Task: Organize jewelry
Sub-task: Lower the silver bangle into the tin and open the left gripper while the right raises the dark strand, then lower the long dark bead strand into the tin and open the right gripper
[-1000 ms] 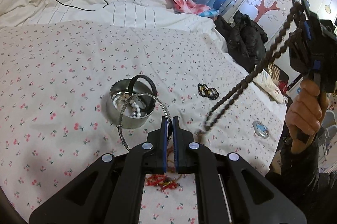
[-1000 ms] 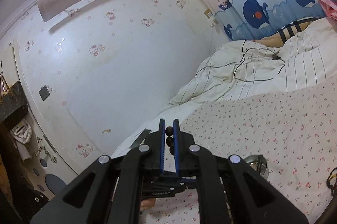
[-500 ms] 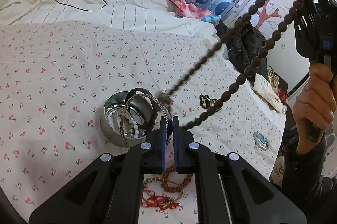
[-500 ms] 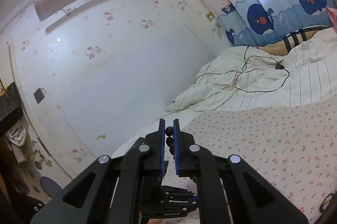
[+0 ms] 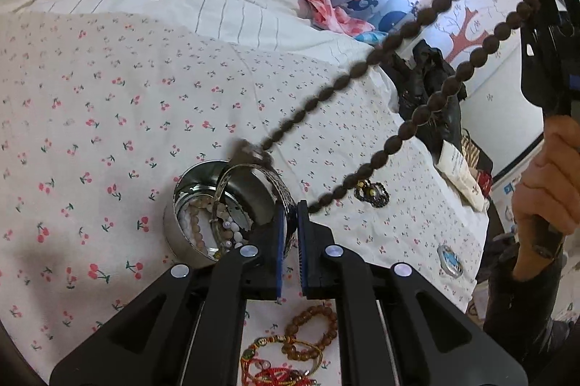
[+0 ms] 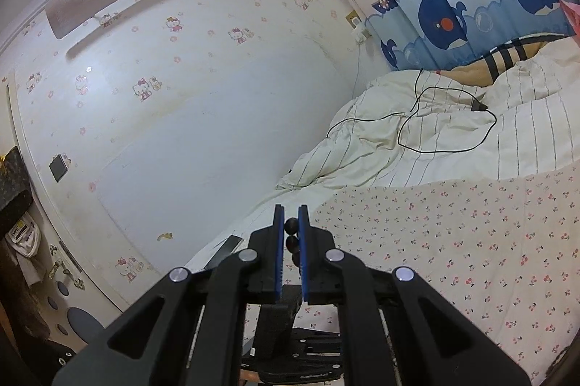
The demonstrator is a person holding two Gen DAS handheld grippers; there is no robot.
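At the upper right of the left view, the right claw (image 6: 290, 233) pinches a long bead necklace (image 5: 409, 30) high so its tail dangles toward the tin (image 5: 203, 219), while the left claw (image 5: 289, 223) grips a bangle (image 5: 253, 168) at its rim.

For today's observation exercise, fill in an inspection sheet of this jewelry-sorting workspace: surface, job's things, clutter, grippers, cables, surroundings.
Surface: bed sheet with cherry print, striped duvet behind it.
Job's things: steel tin holding beads and pearls, a silver bangle leaning out of it; long bead strand hanging in the air; wooden bracelet, red cord bracelets, dark bracelet and a pendant on the sheet.
Clutter: pink cloth, black bag.
Grippers: left gripper shut on the bangle; right gripper shut on the strand.
Cables: black cable on the duvet.
Surroundings: whale curtain, Hello Kitty wallpaper.
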